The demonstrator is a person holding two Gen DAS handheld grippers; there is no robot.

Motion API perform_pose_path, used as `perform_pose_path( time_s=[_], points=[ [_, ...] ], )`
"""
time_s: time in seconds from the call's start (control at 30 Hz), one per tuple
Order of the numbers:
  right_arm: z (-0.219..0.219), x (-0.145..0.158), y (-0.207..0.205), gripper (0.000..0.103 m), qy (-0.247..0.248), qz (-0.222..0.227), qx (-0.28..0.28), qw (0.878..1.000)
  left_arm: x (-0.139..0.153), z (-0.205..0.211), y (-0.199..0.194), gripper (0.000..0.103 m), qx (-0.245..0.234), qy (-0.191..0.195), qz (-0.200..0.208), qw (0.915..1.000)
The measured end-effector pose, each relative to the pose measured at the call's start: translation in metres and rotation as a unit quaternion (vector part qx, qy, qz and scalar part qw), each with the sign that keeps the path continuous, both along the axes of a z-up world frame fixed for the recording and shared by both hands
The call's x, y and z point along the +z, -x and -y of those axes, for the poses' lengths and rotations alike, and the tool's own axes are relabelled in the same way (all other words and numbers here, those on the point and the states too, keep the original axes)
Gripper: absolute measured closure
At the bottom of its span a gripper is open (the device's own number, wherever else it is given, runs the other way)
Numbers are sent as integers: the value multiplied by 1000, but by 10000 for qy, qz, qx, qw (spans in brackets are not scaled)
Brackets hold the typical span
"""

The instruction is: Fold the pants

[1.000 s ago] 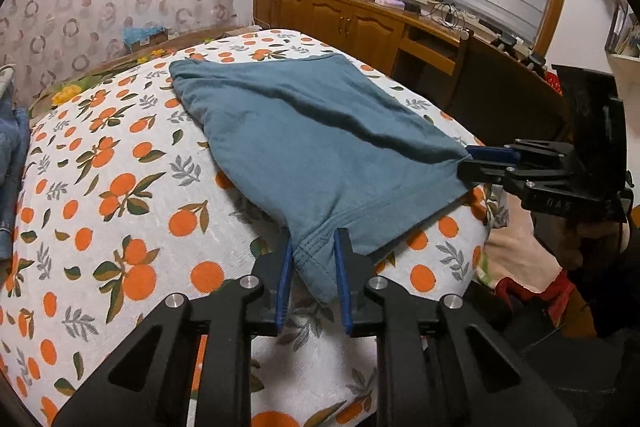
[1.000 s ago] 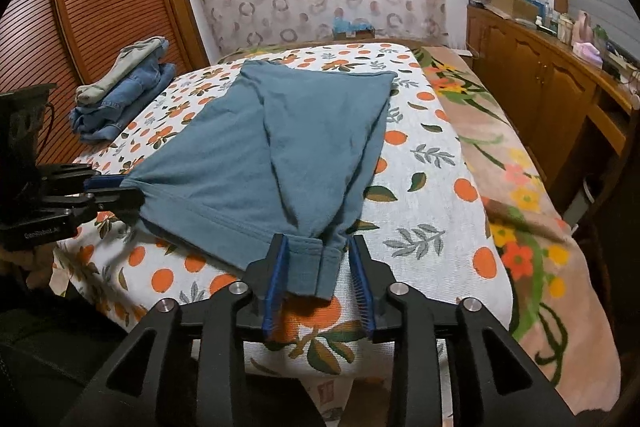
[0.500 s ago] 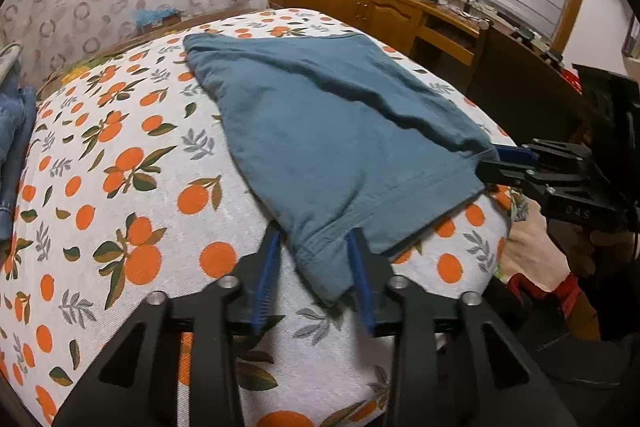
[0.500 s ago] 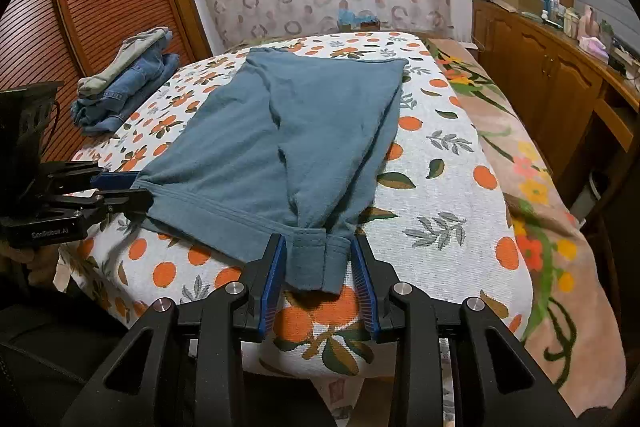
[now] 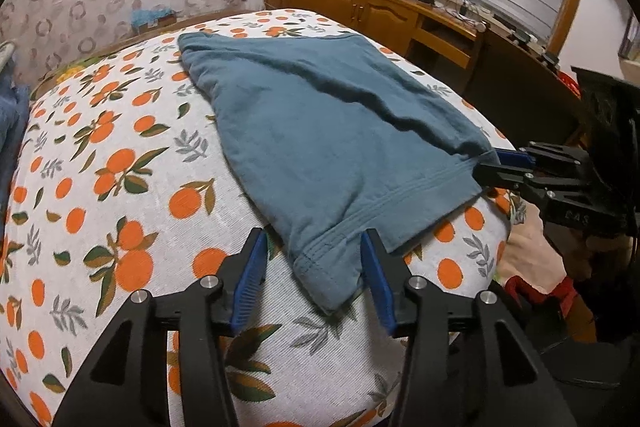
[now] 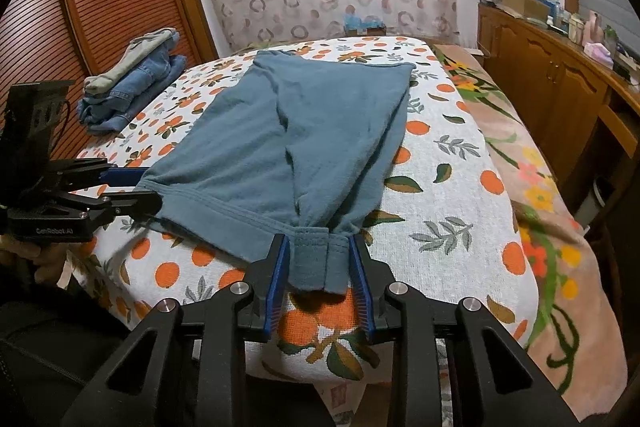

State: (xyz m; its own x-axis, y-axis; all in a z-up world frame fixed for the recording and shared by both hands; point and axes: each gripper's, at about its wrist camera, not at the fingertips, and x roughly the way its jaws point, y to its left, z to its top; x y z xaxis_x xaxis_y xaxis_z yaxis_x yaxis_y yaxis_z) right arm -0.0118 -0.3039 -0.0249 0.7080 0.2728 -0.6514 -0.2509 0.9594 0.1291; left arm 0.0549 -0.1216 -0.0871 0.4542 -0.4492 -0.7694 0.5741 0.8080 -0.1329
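Observation:
The blue-grey pants (image 5: 328,131) lie flat on the bed, also in the right wrist view (image 6: 296,143). My left gripper (image 5: 314,253) is open, its jaws wide on either side of one near hem corner, which rests on the bedspread. It also shows in the right wrist view (image 6: 136,187). My right gripper (image 6: 318,251) is open around the other near hem corner, the blue pads close to the cloth. It also shows at the right of the left wrist view (image 5: 496,163).
The bed has an orange-fruit bedspread (image 5: 120,187). A pile of folded jeans (image 6: 132,87) lies at the far left of the bed. A wooden cabinet (image 6: 560,87) stands along the right side, and a floral blanket (image 6: 540,227) hangs at the bed's right edge.
Both grippers have opened and let go of the hem corners. The left jaws have spread much wider. The pants now rest flat on the bed.

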Motion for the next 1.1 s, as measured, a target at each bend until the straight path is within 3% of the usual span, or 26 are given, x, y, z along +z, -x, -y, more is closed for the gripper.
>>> perform_pose_path(
  time_s=[0.1, 0.3, 0.43, 0.7, 1.1],
  points=[
    [1, 0, 0, 78, -25, 1, 54, 10000, 1, 2, 0, 71, -180, 121, -104, 9997],
    [1, 3, -1, 90, -219, 48, 211, 9995, 8, 0, 1, 83, -84, 207, -32, 9997],
    [3, 19, 0, 92, -425, 299, 271, 9983, 28, -8, 2, 86, 26, 421, 158, 9990],
    [-12, 79, 6, 92, -423, 1090, 571, 9915, 91, -34, 6, 87, 313, 811, 843, 9926],
    [-52, 175, 17, 92, -52, 2223, 1161, 9680, 185, -77, 6, 88, 726, 1033, 1819, 9752]
  ],
)
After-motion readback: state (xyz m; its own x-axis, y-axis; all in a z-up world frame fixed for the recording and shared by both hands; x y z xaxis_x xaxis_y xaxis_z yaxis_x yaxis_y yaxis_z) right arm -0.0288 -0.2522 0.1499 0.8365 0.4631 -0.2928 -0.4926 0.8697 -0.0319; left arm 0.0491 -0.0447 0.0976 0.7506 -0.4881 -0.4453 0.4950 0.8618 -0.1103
